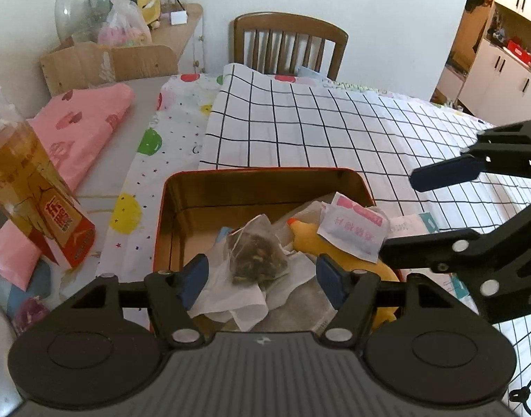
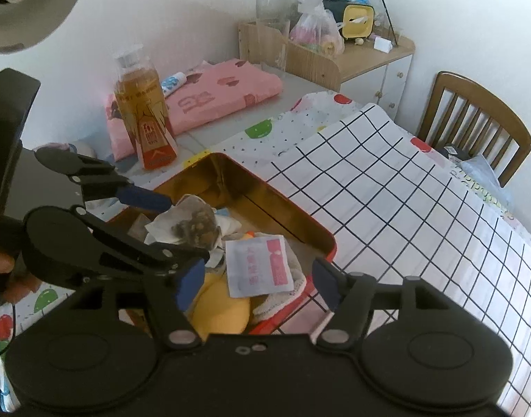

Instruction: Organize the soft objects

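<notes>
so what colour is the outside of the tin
Red outside, gold inside; the tin shows it best in the right wrist view.

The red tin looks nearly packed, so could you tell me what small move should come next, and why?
Probably lift both tongs clear: the left tongs and right tongs are open and empty, and the tea bag and pink sachet already lie inside the red tin.

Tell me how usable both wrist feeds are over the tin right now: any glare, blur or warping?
Left wrist view: sharp and evenly lit; the tea bag in the red tin reads clearly, fisheye curves the grid cloth, corners dark. Right wrist view: also sharp; the lamp head fills the top left corner without flare, the tin's gold inner wall shines mildly, the pink sachet is readable.
</notes>
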Action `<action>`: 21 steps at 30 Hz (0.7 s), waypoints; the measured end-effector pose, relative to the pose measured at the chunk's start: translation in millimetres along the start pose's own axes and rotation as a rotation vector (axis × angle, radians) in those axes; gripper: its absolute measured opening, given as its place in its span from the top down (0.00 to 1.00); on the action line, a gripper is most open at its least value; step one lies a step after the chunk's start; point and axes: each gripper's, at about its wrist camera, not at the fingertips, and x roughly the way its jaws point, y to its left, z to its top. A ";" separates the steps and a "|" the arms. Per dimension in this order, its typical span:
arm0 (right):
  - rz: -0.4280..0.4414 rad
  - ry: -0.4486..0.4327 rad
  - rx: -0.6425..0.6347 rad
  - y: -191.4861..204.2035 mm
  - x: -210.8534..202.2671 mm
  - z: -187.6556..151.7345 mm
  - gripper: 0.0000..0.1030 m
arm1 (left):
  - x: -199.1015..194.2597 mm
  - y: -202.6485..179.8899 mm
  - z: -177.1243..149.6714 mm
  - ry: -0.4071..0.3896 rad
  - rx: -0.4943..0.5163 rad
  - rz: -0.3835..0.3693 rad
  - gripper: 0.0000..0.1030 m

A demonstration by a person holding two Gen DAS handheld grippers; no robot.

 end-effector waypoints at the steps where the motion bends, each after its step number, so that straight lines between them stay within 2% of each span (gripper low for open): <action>1: 0.000 -0.005 0.002 -0.9 -3.3 -1.5 0.34 | -3.1 -1.1 -0.1 -0.008 0.000 0.005 0.34; 4: 0.010 -0.022 0.011 -3.1 -13.9 -5.9 0.31 | -12.3 -5.1 -0.6 -0.027 -0.001 0.019 0.31; 13: 0.022 -0.107 0.038 -7.3 -55.9 -24.7 0.24 | -42.2 -29.5 -5.0 -0.075 0.017 0.036 0.31; 21: 0.014 -0.176 0.079 -16.3 -91.6 -48.9 0.18 | -68.4 -61.5 -8.5 -0.132 0.037 0.022 0.30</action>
